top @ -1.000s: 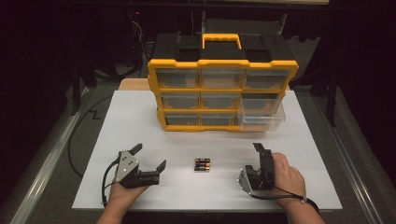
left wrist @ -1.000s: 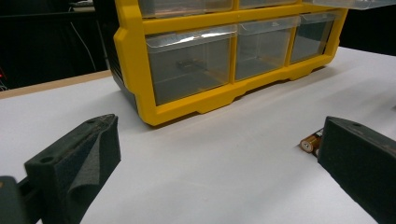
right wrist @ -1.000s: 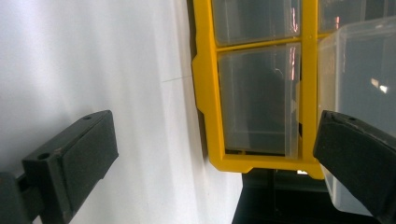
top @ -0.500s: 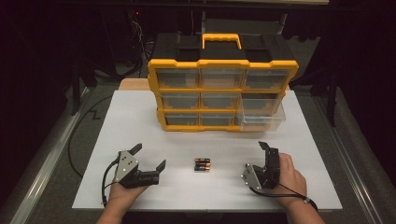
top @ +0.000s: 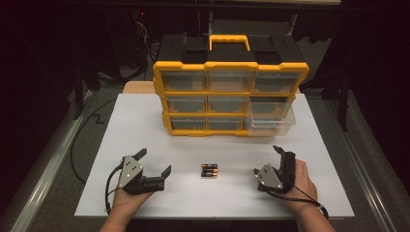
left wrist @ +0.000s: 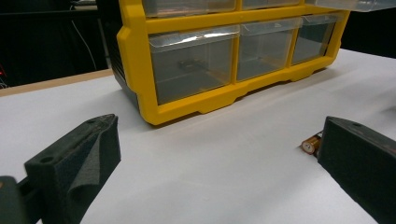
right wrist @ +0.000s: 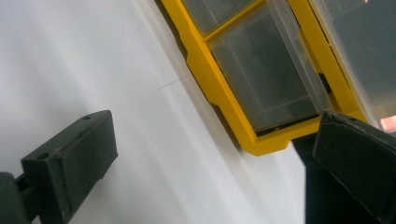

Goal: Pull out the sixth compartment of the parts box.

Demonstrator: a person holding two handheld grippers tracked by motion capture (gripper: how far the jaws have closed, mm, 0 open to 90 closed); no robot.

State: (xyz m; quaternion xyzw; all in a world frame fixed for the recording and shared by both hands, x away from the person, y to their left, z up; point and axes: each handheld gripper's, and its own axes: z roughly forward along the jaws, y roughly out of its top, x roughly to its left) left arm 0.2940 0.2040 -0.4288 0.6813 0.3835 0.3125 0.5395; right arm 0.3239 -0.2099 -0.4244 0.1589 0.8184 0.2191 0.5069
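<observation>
Nothing is held yet, so this looks like the opening step: both tools rest low on the white counter (top: 145,121), and a pick-up of the batteries (top: 209,170) seems to be what comes next. Taking the batteries as the landmark, the left gripper (top: 153,163) sits to their left, well apart, its jaws spread wide and pointing roughly toward them; in the left gripper view one copper-coloured battery end (left wrist: 311,144) peeks out just beside the right-hand jaw. The right gripper (top: 283,155) lies to the right of the batteries, also well apart, jaws spread and empty, angled up toward the organiser. The batteries themselves are a small cluster, apparently three, lying side by side and touching, black bodies with copper-toned ends, flat on the counter. Beyond them stands the yellow drawer organiser (top: 231,71) with clear drawers, and its lower right drawer (top: 270,122) is pulled out toward the batteries, a likely place for them. The next move probably calls for one gripper to slide in, straddle a single battery across its width and close without scattering its neighbours.
</observation>
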